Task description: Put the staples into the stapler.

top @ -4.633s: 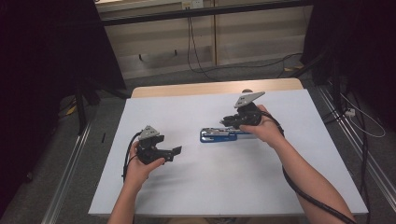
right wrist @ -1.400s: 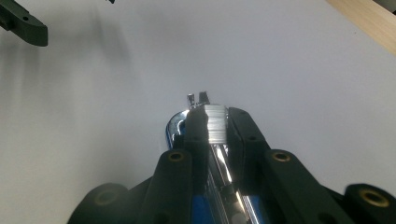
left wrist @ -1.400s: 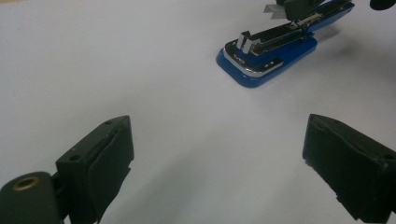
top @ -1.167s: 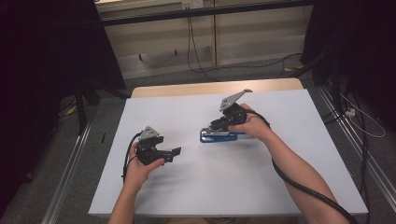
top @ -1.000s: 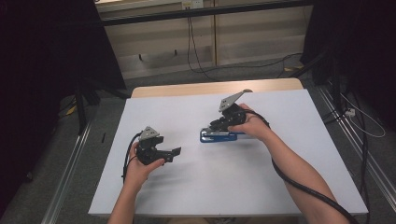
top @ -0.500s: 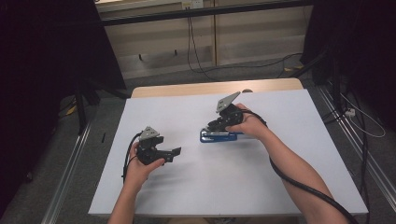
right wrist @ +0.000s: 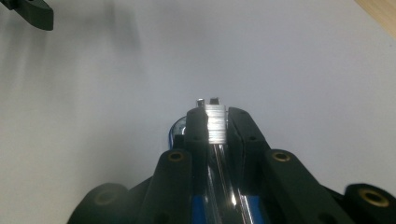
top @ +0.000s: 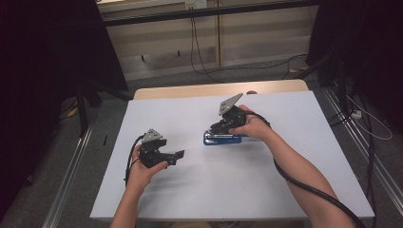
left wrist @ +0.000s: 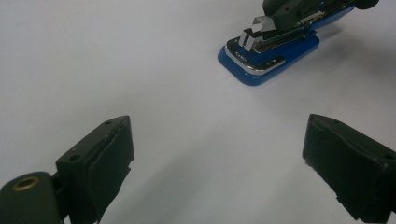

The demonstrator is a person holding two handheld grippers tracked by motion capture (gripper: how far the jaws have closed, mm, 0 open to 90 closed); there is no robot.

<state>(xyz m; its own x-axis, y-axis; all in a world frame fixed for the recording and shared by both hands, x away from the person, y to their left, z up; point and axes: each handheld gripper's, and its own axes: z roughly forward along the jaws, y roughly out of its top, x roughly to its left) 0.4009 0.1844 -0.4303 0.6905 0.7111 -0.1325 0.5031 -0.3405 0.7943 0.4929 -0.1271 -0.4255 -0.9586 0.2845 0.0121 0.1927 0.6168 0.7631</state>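
A blue stapler (top: 237, 139) lies on the white table top (top: 285, 190), a little right of the middle. My right gripper (top: 212, 130) leans down over its left end. Its jaws are shut on a small ribbed silver block, like a strip of staples (right wrist: 215, 123), held just above the stapler's chrome channel (right wrist: 229, 196). From the left gripper view the stapler (left wrist: 266, 65) lies ahead to the right, with the silver block (left wrist: 261, 25) over its front. My left gripper (top: 177, 156) rests low at the left, jaws wide open with nothing between them, pointing toward the stapler.
A bare wooden strip (top: 214, 89) runs along the table's far edge. Cables trail from both grippers. Metal rails (top: 71, 166) flank the table on the floor, with dark curtains at both sides. White table surface lies between the two grippers.
Since the earliest frame my right gripper has slid left along the stapler and tipped down over its front end. Over the last second nothing has visibly moved. The left gripper has kept still.
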